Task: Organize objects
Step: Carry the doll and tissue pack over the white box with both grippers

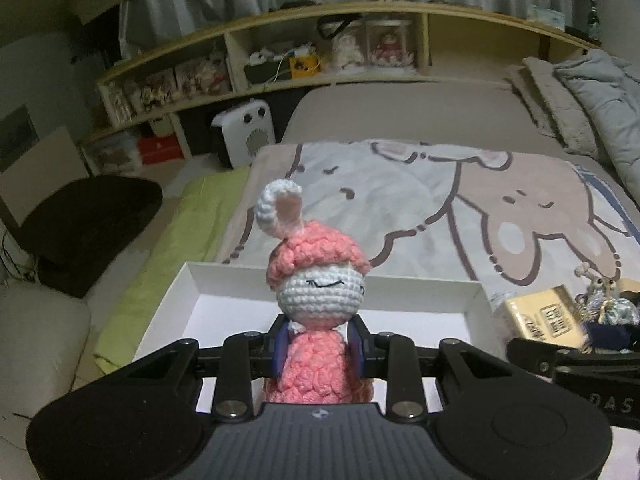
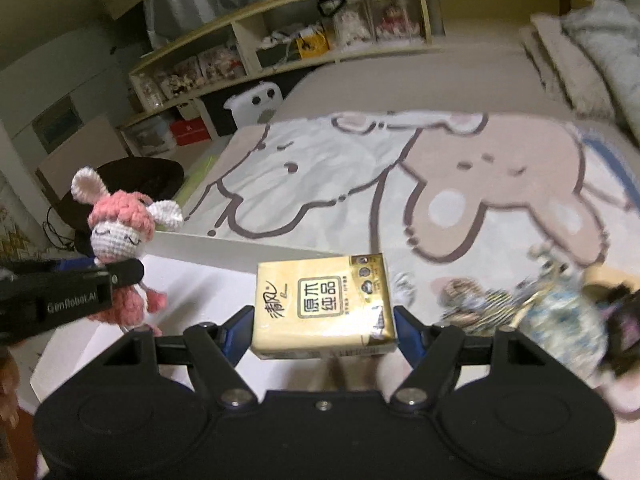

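My left gripper (image 1: 319, 350) is shut on a pink and white crochet bunny doll (image 1: 316, 280) and holds it upright above an open white box (image 1: 472, 300). The doll (image 2: 120, 236) and the left gripper (image 2: 100, 280) also show at the left of the right wrist view, over the box (image 2: 224, 250). My right gripper (image 2: 324, 332) is shut on a yellow tissue pack (image 2: 324, 304), held just above the box's right side. The pack (image 1: 540, 318) shows at the right edge of the left wrist view.
The box lies on a bed with a cartoon animal blanket (image 2: 440, 168). A pile of small patterned fabric items (image 2: 540, 308) lies on the blanket to the right of the box. A white heater (image 1: 246, 132), a dark chair (image 1: 88, 224) and shelves (image 1: 280, 60) stand beyond the bed.
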The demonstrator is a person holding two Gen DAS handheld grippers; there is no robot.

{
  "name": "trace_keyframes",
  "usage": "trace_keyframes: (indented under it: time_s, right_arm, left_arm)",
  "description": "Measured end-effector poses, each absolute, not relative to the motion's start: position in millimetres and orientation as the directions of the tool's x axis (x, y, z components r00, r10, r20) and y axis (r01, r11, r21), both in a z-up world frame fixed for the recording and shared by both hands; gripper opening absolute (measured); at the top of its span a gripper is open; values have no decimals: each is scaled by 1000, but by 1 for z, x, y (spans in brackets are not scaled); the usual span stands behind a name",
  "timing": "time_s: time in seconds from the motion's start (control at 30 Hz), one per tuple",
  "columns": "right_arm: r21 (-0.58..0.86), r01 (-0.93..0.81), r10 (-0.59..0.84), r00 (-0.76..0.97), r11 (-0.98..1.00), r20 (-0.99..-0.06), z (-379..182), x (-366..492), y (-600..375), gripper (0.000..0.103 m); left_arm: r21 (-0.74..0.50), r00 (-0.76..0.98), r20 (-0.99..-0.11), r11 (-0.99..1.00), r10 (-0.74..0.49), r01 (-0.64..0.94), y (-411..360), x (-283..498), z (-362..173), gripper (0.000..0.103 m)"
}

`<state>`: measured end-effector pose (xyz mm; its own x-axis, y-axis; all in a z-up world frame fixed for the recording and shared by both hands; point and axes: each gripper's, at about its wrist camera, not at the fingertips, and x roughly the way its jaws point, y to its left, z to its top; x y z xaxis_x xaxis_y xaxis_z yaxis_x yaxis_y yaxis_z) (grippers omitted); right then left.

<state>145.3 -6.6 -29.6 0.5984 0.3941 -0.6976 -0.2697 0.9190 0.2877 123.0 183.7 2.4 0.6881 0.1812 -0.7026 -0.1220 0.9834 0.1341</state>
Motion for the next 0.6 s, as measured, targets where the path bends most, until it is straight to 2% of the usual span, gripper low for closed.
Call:
trace_keyframes:
  time_s: [0.27, 0.43, 0.53, 0.6]
  right_arm:
    - [380, -195, 422, 539, 904, -729, -51, 166, 22, 74]
    - [409, -162, 430, 522, 898, -737, -58, 177, 34, 74]
    - [408, -156, 426, 523, 900, -738, -58, 179, 38, 75]
    - [402, -157, 421, 530, 902, -736, -56, 179, 38, 83]
  left_arm:
    - [162, 631, -751, 981, 195, -110, 202, 136, -21, 33]
    - [136, 611, -774, 986, 164, -94, 207, 142, -31, 33]
    - [137, 604, -781, 987, 159, -83, 206, 146, -35, 33]
    - [133, 600, -785, 988, 155, -80, 207, 148, -37, 33]
